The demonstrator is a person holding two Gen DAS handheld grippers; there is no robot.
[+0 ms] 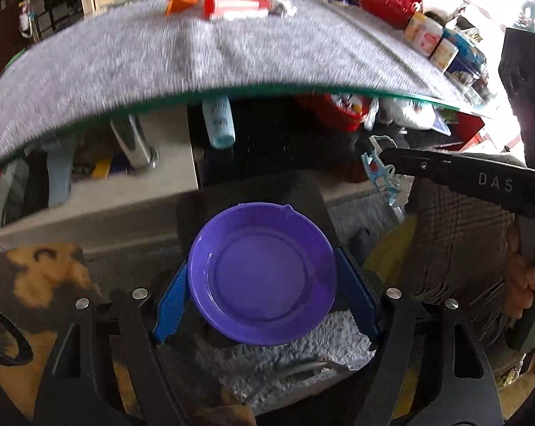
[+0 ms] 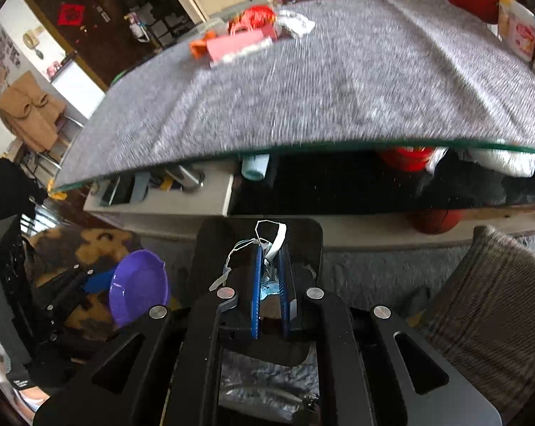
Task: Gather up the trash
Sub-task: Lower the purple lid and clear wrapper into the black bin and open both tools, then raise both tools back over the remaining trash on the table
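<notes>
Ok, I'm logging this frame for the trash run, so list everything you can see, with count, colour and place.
purple plate: one, purple, gripped between the left tool's blue fingers.
face mask: one, pale blue and white with loops, crumpled, pinched in the right tool.
grey cloth: one, grey, covering the glass tabletop.
pink box: one, pink, far side of the cloth among red and orange litter.
cartons: several, white and yellow, along the cloth's right edge.
pale blue bottle: one, under the tabletop.
checked cushion: one, grey-brown, lower right.
left tool: black, blue fingers, shut on the plate.
right tool: black, blue fingers, shut on the mask.
</notes>
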